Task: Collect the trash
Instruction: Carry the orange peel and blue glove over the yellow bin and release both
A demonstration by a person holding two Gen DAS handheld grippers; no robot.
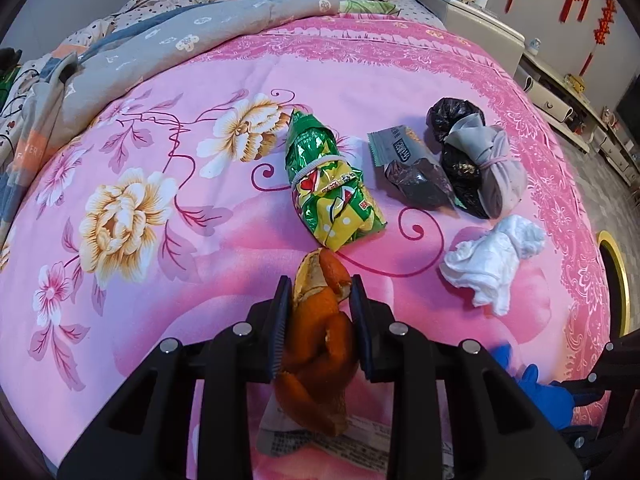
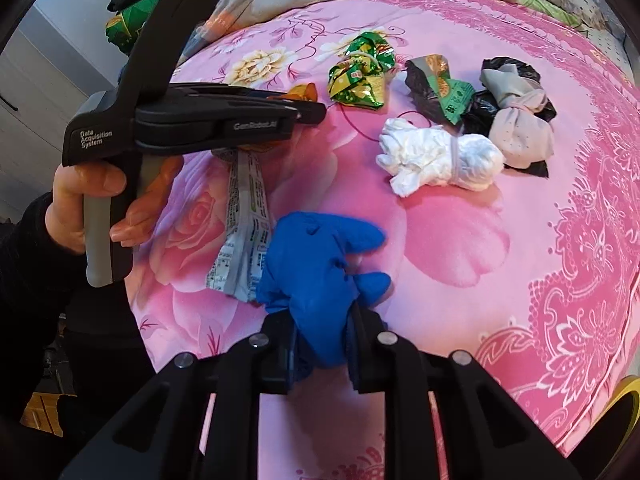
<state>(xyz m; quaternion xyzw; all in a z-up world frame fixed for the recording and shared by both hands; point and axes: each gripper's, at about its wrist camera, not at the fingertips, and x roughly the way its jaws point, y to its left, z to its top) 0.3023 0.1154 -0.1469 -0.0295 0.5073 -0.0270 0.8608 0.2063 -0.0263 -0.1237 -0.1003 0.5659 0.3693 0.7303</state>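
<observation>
My left gripper (image 1: 320, 300) is shut on an orange peel (image 1: 320, 340) and holds it above the pink bedspread (image 1: 160, 320); it also shows in the right wrist view (image 2: 316, 110) at the left. My right gripper (image 2: 320, 340) is shut on a crumpled blue glove (image 2: 316, 276). On the bed lie a green and yellow snack bag (image 1: 332, 184), a dark wrapper (image 1: 412, 168), a black bag tied with grey cloth (image 1: 480, 160), a white tissue wad (image 1: 492, 264) and a flat grey printed wrapper (image 2: 244, 236) under the left gripper.
A grey quilt (image 1: 160, 40) and pillows are bunched at the far end of the bed. A yellow-rimmed bin (image 1: 616, 276) stands off the bed's right edge. White cabinets (image 1: 560, 92) line the right wall.
</observation>
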